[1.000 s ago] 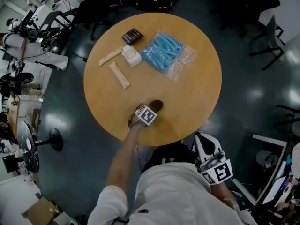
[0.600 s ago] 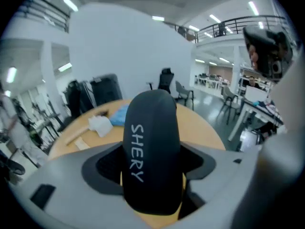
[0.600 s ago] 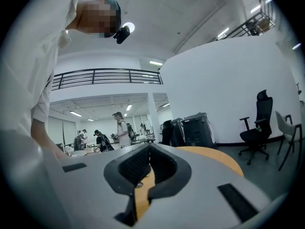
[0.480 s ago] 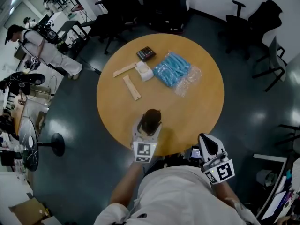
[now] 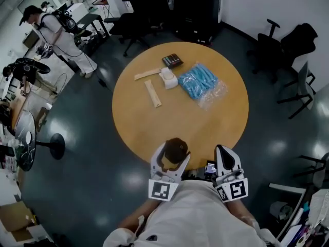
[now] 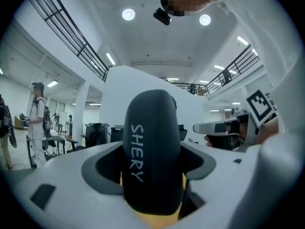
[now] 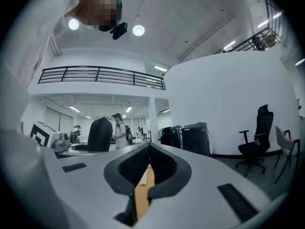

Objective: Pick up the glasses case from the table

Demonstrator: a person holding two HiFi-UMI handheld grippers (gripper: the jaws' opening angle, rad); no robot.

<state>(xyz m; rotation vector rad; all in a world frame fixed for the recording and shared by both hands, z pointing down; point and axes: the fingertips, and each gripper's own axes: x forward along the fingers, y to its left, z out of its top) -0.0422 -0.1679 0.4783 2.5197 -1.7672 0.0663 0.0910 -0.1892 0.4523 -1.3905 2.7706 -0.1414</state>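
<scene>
**Case clamped in my left gripper at the table's near rim**

From the head view, my left gripper (image 5: 172, 157) holds the case (image 5: 176, 148) right at the near edge of the round table (image 5: 205, 122), close in front of my body. The dark case sticks out past the fingertips, toward the table's middle. That view does not show whether it is clear of the wood.

The left gripper view shows the grip itself. Both jaws press on the case's sides, and the case stands up between them and fills the gap. Its white lettering (image 6: 136, 152) reads SHERY, which is too small to see from above.

My right gripper (image 5: 225, 153) sits just beside the left one, at the same edge. Its own view shows the jaws brought together, with only a thin slit between them and nothing in it. The tabletop shows through the slit. The same view shows the case off to its left, standing upright.

Only the head view shows the rest, all on the far half of the table and well away from the case. There is one calculator (image 5: 172, 60), one white box (image 5: 168, 78), one bag (image 5: 199, 81) of blue pieces, a wooden strip (image 5: 152, 93) and a second strip (image 5: 147, 74). There is one case and two grippers.
</scene>
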